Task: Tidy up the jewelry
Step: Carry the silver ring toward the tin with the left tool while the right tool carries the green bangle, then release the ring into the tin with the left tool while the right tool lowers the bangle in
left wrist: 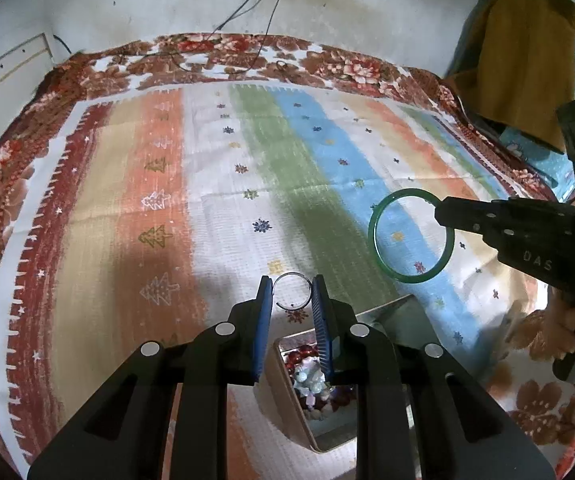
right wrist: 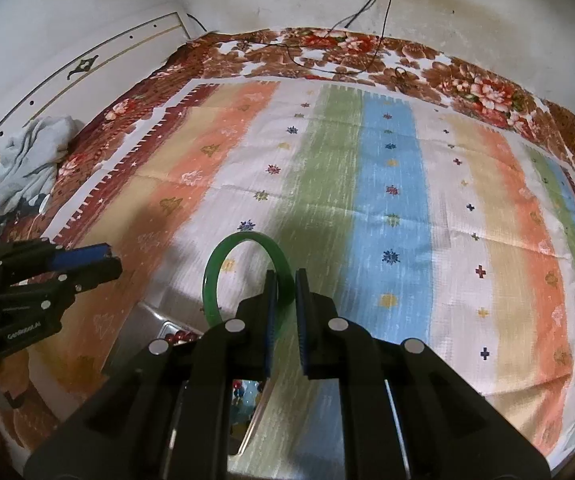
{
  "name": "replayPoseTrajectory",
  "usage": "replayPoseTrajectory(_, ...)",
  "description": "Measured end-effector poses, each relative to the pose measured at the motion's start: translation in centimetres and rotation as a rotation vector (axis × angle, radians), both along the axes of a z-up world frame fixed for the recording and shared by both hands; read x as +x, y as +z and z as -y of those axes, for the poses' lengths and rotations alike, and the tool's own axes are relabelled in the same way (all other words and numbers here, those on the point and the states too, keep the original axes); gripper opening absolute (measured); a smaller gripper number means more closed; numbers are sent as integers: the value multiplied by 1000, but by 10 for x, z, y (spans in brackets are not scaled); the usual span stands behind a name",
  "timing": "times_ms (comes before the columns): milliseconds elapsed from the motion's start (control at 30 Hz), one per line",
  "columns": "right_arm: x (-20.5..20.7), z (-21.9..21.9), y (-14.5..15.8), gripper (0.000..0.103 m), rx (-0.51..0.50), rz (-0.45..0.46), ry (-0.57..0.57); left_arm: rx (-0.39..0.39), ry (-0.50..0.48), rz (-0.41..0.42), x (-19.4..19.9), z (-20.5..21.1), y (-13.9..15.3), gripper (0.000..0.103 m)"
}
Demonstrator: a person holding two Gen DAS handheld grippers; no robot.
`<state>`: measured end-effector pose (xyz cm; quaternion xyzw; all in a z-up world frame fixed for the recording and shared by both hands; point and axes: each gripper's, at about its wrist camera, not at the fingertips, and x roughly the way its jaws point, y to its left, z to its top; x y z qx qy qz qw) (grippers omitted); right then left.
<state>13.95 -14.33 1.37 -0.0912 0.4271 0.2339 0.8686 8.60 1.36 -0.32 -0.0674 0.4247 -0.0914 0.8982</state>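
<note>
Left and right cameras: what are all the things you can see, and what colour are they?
Green bangle: one, green, lifted over the cloth, pinched by the right gripper.
Thin open ring: one, silvery, between the left gripper's pads.
Jewelry box: one, tan, low on the cloth, red beads inside.
Striped cloth: one, many colours, over a brown floral blanket.
Cables: two, black, down the back wall.
Crumpled cloth: one, pale grey, far left.
Left gripper: black, blue pads.
Right gripper: black, blue pads.
</note>
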Motion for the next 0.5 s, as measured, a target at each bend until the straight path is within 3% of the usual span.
replayPoseTrajectory(500,-43,17,-7,10,45,-1,11,35,-16,43,-34,24,-2,20)
